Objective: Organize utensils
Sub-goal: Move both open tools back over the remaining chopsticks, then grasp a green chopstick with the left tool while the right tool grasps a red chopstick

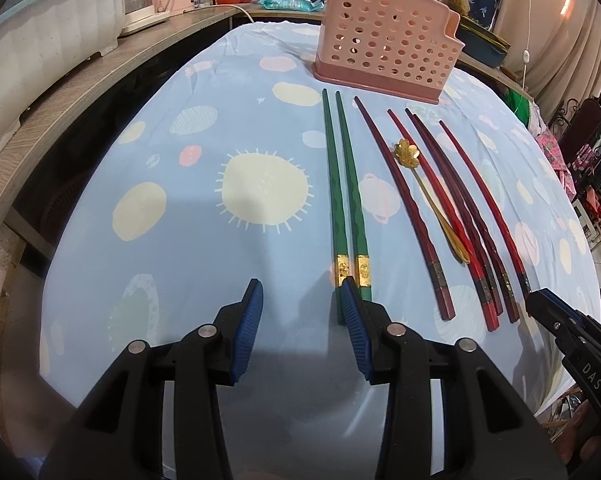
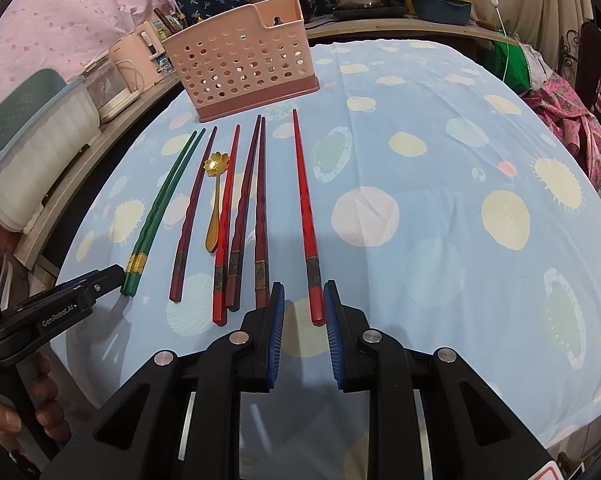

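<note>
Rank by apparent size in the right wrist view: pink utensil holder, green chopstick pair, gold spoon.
1. pink utensil holder, largest by area.
2. green chopstick pair, longest but thin; it lies nearer the camera than the holder, so length is not comparable.
3. gold spoon, clearly smallest.

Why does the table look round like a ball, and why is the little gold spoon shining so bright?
Both wrist views use fisheye lenses, so the tablecloth bulges and the chopsticks bow. In the right wrist view, lamp glare flares off the gold spoon bowl. In the left wrist view, the left gripper casts a soft grey shadow.
</note>
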`<state>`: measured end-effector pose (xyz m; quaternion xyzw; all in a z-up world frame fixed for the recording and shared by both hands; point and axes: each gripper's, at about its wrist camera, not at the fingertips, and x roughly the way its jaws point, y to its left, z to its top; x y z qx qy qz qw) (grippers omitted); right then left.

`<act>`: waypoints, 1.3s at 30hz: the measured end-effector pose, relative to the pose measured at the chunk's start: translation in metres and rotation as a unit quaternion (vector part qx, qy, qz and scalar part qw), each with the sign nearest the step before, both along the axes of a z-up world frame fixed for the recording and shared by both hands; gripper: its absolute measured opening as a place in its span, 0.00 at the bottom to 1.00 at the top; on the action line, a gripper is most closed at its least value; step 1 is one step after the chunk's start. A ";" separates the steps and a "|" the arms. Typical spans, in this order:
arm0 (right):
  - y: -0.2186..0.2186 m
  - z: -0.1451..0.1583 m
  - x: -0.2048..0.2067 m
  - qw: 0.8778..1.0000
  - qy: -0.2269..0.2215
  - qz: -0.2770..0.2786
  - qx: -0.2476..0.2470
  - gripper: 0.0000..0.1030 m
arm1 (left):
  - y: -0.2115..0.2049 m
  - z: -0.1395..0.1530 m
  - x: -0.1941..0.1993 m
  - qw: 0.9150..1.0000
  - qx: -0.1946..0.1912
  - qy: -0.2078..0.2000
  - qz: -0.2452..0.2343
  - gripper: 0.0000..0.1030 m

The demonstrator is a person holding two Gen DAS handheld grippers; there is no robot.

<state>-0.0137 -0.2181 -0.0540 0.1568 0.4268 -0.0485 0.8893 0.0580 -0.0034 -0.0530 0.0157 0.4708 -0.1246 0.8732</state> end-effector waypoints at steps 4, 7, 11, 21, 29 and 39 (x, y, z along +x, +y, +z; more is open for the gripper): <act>0.000 -0.001 0.001 1.000 0.001 0.000 0.000 0.21 | -0.003 0.000 0.000 1.000 -0.001 0.000 -0.006 0.38; 0.000 -0.001 0.001 1.000 0.002 0.000 0.001 0.21 | -0.005 -0.001 0.000 1.000 0.001 0.001 -0.008 0.38; 0.000 -0.003 0.002 1.000 0.004 0.000 0.002 0.21 | -0.007 -0.003 0.001 1.000 0.004 0.000 -0.010 0.37; -0.002 -0.008 0.007 1.000 0.008 0.002 -0.004 0.20 | -0.008 -0.004 0.002 1.000 -0.006 0.007 -0.018 0.20; -0.003 -0.009 0.011 1.000 0.007 0.001 -0.012 0.15 | -0.007 -0.004 0.003 1.000 -0.010 0.009 -0.017 0.12; -0.003 -0.003 0.008 1.000 -0.001 0.005 -0.007 0.08 | -0.005 -0.002 0.001 0.999 -0.021 0.013 -0.022 0.07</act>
